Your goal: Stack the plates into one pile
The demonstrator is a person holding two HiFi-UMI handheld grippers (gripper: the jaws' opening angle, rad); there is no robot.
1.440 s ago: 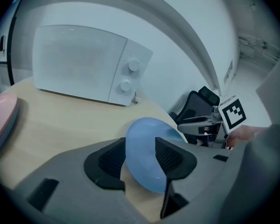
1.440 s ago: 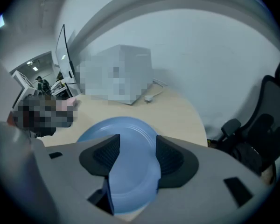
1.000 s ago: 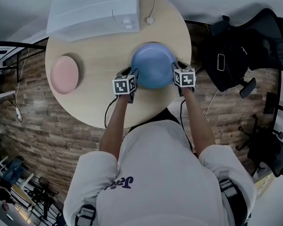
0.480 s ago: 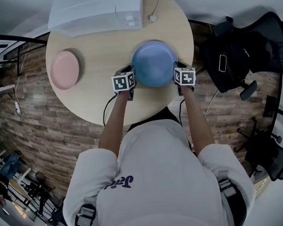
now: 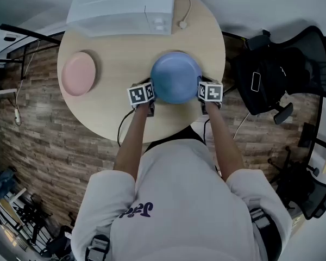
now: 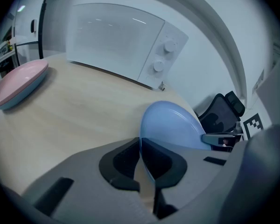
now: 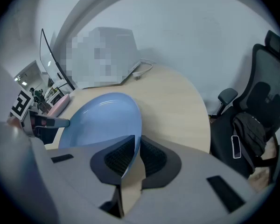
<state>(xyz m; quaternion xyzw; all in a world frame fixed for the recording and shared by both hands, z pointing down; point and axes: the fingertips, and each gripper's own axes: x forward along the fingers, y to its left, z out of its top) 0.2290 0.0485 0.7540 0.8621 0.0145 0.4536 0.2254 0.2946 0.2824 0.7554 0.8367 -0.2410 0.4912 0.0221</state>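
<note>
Your left gripper and right gripper have both just been closing. A second ago their jaws stood apart at either side of the blue plate; now each pair is clenched on its thin rim, the left on the left edge and the right on the right edge, with the rim caught between the pads in both gripper views. The blue plate sits on the round table, toward the edge nearest you, and as far as I can judge it has not left the wood yet. The pink plate lies well apart, at the table's left side, untouched. So the grasp looks made, and the carry comes next: lift evenly with both hands and bring the blue plate across onto the pink one. Keep it level, since the rim gives little to hold.
</note>
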